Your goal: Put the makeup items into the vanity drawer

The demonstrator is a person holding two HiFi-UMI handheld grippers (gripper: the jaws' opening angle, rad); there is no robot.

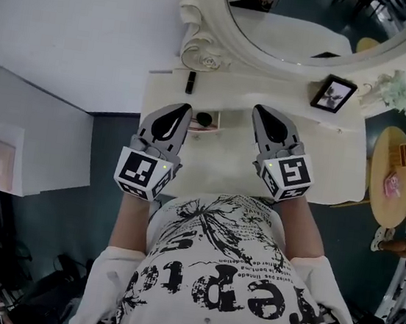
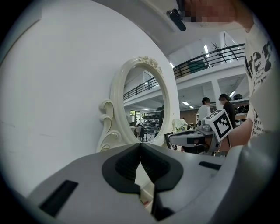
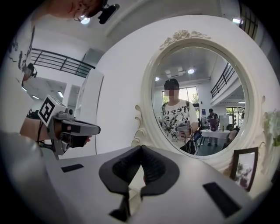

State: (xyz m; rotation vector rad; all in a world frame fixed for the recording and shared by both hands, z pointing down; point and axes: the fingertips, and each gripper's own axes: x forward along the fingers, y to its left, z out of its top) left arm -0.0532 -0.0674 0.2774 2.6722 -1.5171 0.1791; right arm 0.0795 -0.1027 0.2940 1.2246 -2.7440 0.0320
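In the head view the white vanity table (image 1: 338, 149) lies below me. A dark slim makeup tube (image 1: 190, 82) lies on its back left part. Between the two grippers a small drawer (image 1: 218, 125) stands open, with a round dark item (image 1: 203, 118) and something pinkish inside. My left gripper (image 1: 185, 108) is held above the table's left front, jaws shut and empty. My right gripper (image 1: 257, 111) hovers to the drawer's right, also shut with nothing in it. Each gripper view shows its pads meeting: left gripper (image 2: 140, 146), right gripper (image 3: 141, 148).
An oval mirror (image 1: 310, 23) in a carved white frame stands at the back of the vanity. A black photo frame (image 1: 334, 93) and pale flowers (image 1: 394, 90) sit at the back right. A round wooden side table (image 1: 392, 175) stands to the right.
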